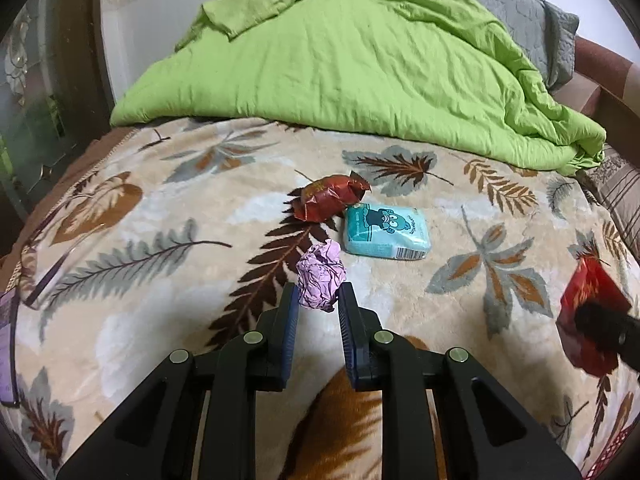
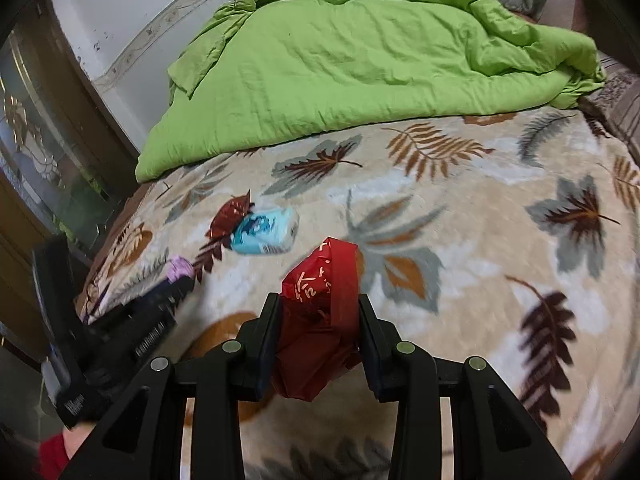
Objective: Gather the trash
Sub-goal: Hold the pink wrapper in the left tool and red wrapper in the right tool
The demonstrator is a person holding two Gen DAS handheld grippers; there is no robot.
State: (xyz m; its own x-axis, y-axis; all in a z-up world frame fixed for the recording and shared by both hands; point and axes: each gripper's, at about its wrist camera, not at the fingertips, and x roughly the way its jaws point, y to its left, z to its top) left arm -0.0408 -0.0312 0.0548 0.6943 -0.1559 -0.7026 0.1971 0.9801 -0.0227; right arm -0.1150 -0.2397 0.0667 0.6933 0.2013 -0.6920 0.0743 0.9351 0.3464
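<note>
In the left wrist view, the left gripper [image 1: 319,294] sits low in the middle of the frame. Its two jaws are squeezed on a crumpled pink paper ball [image 1: 321,276], so that bit of trash is picked up. Just above it, in the middle of the picture, two more bits lie on the leaf blanket [image 1: 160,208]: a shiny brown-red wrapper [image 1: 328,200] and a blue tissue pack [image 1: 384,232], touching each other. The blue pack has a cartoon animal and a barcode on it. There is small writing beside the animal, but it is too small to read. At the right edge, the right gripper [image 1: 600,326] shows as a dark blur on a red bag [image 1: 588,296]. A green quilt [image 1: 340,60] fills the top of the frame.

In the right wrist view, the right gripper [image 2: 318,304] is low in the middle, and its jaws are pressed on the red bag [image 2: 320,292]. The bag has pale marks printed on it, maybe letters, but I cannot read them. The left gripper [image 2: 180,284] is at the lower left, blurry, with the pink paper ball [image 2: 179,269] at its tip. Some white words show on its black body, too smeared to read. The brown-red wrapper [image 2: 230,216] and blue tissue pack [image 2: 266,230] lie at the middle left.

I think this is the picking-up step, with both tools full. The next move likely calls for putting these two bits away somewhere, then coming back for the wrapper and the pack. No bin shows in either view.
</note>
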